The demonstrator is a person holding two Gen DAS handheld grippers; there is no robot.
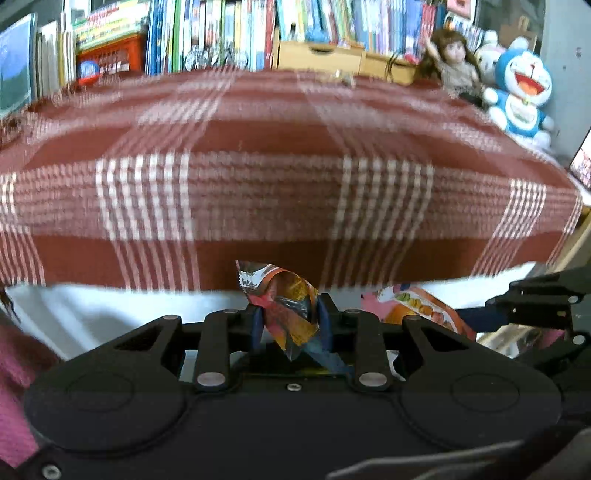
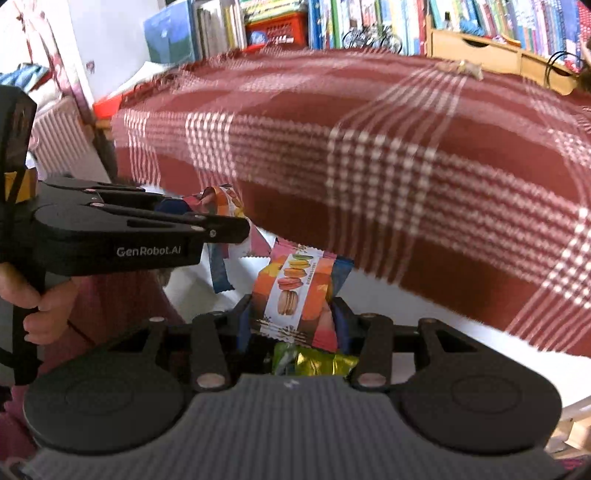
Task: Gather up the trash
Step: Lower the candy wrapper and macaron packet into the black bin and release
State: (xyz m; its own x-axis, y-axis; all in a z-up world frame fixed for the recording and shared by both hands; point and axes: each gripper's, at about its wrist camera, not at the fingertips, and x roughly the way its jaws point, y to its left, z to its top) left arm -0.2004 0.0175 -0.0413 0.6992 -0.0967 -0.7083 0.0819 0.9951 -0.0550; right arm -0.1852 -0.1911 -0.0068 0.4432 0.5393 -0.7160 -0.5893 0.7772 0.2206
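My left gripper (image 1: 290, 317) is shut on a crumpled orange and blue snack wrapper (image 1: 286, 302), held in front of the near edge of the table with the red plaid cloth (image 1: 258, 177). My right gripper (image 2: 293, 314) is shut on an orange macaron wrapper (image 2: 291, 291), with a green and gold wrapper (image 2: 314, 363) bunched behind its fingers. In the right wrist view the left gripper (image 2: 221, 221) sits at the left with its wrapper (image 2: 221, 266) hanging down. In the left wrist view the macaron wrapper (image 1: 417, 308) and the right gripper's fingers (image 1: 480, 315) show at the right.
A small crumpled scrap (image 2: 461, 68) lies at the far side of the cloth. Bookshelves (image 1: 221, 33) and a wooden drawer box (image 1: 321, 55) stand behind the table. A doll (image 1: 454, 62) and a blue plush toy (image 1: 521, 92) sit at the far right.
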